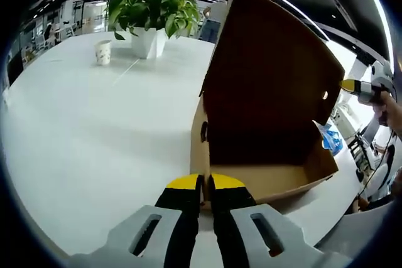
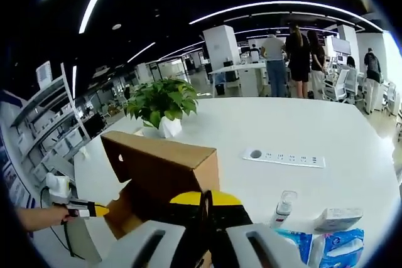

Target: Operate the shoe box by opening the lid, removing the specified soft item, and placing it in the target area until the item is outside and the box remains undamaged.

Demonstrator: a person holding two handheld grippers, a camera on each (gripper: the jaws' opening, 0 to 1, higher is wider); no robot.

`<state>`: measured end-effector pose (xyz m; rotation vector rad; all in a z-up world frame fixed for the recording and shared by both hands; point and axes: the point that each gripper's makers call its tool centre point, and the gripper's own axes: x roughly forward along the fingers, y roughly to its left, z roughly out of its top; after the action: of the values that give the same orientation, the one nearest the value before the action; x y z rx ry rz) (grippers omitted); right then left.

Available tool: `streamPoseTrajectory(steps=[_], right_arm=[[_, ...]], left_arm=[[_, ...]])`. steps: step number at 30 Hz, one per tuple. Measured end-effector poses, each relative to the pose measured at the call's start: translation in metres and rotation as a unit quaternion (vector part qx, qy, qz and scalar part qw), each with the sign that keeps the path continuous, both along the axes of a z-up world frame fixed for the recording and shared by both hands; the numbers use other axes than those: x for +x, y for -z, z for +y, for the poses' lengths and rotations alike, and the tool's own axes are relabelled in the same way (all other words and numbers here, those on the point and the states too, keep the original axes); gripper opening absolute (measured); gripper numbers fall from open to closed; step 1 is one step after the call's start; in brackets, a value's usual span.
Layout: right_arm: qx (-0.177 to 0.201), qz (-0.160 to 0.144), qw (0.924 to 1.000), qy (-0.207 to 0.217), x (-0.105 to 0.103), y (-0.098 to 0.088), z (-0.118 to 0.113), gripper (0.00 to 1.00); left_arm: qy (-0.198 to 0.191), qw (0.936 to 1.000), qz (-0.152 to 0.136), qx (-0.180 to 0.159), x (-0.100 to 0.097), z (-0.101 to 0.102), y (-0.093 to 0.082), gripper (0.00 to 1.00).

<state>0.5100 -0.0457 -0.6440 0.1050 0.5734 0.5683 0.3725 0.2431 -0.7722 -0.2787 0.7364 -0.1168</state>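
Your left gripper [image 1: 205, 194] has its fingers pinching the near wall of the box [image 1: 264, 183], lid [image 1: 270, 73] raised. Your right gripper [image 2: 207, 208] shows fingers pressed together at the lid's edge. The thin cardboard looks light and easily creased, so grip gently; the soft item isn't visible inside.

White table [image 1: 94, 130]: open cardboard shoe box [image 1: 264, 180] at near right; potted green plant [image 1: 151, 14] in white pot, far; paper cup [image 1: 103, 51] left of it. Also a power strip [image 2: 284, 157], pump bottle [image 2: 284, 208] and tissue packs [image 2: 330, 243].
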Motion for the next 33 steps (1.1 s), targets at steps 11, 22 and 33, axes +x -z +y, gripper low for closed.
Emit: streamPoseTrajectory(steps=[11, 22, 33], right_arm=[[0.011, 0.002, 0.9999, 0.005, -0.014, 0.000, 0.000, 0.00], [0.044, 0.014, 0.9987, 0.021, -0.030, 0.003, -0.002, 0.00], [0.066, 0.019, 0.9973, 0.026, -0.044, 0.003, -0.001, 0.00]], left_arm=[[0.003, 1.0000, 0.003, -0.001, 0.000, -0.001, 0.000, 0.03], [0.016, 0.9998, 0.006, 0.013, 0.000, -0.002, 0.000, 0.04], [0.035, 0.9983, 0.010, 0.046, 0.001, 0.001, -0.001, 0.04]])
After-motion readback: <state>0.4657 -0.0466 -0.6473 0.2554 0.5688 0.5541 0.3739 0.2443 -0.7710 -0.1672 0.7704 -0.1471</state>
